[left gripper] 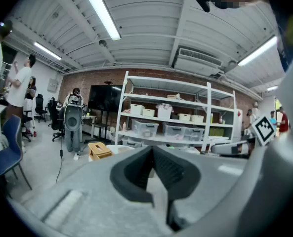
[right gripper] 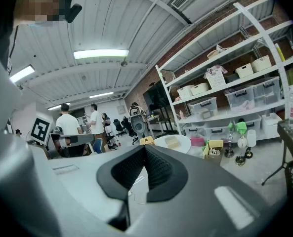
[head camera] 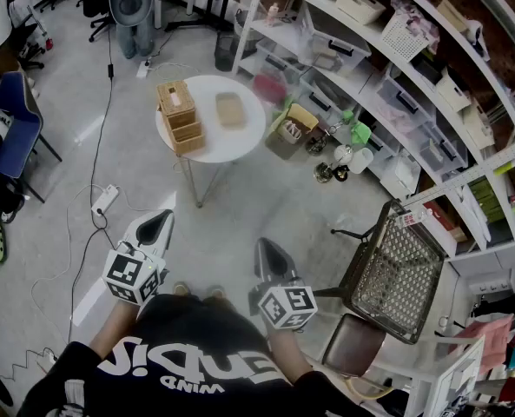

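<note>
My left gripper (head camera: 157, 223) is held low over the grey floor, its jaws shut tip to tip with nothing between them; the left gripper view shows the same closed tips (left gripper: 152, 149). My right gripper (head camera: 266, 250) hangs beside it, also shut and empty (right gripper: 145, 148). Both point toward a round white table (head camera: 240, 142) a few steps ahead. On the table stand a stack of wooden boxes (head camera: 179, 115) and a small flat wooden tray (head camera: 229, 109). The boxes (left gripper: 100, 150) show beyond the left jaws, and the tray (right gripper: 171, 141) beyond the right jaws.
White shelving (head camera: 396, 68) with plastic bins runs along the right. A metal mesh chair (head camera: 394, 272) stands close at my right. A yellow box (head camera: 293, 124) and small lamps (head camera: 344, 155) sit on the floor by the shelves. A power strip (head camera: 105, 200) and cables lie at left, near a blue chair (head camera: 18, 124).
</note>
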Demonstrator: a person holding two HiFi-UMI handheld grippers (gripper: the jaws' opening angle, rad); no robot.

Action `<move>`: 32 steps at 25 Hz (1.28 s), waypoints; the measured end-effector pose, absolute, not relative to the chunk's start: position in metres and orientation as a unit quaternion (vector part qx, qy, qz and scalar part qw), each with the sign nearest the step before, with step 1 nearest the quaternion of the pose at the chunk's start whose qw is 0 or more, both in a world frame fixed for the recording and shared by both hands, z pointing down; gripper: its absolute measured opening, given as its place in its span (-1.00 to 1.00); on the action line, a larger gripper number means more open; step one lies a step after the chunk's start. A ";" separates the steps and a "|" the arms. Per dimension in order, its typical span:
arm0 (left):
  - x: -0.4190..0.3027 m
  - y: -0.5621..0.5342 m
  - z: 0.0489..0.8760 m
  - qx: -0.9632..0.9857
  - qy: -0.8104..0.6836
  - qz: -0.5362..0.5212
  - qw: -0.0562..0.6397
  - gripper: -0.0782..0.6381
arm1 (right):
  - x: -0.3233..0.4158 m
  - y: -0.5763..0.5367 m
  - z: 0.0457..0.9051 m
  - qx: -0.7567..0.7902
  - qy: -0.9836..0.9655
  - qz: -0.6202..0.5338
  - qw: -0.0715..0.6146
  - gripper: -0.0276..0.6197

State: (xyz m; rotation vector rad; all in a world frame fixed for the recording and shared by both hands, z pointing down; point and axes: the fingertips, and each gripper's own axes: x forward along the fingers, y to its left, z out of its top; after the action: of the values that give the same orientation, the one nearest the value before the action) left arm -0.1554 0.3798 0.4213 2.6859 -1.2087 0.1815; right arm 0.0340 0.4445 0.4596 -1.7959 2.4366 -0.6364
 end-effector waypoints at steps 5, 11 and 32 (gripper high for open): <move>-0.162 0.374 0.417 0.907 -0.407 0.058 0.092 -0.78 | 0.028 0.437 0.452 -0.582 0.788 -0.197 0.031 -0.91; -0.180 0.373 0.425 0.910 -0.399 0.059 0.094 -0.78 | 0.014 0.433 0.450 -0.589 0.783 -0.195 0.042 -0.91; -0.198 0.306 0.450 0.919 -0.383 0.050 0.083 -0.78 | -0.010 0.362 0.475 -0.597 0.781 -0.178 0.051 -0.91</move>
State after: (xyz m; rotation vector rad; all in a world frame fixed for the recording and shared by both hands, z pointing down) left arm -0.1980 0.3059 0.4504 2.7426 -1.1440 0.1495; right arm -0.0100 0.3617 0.4751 -1.8165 2.3750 -0.5418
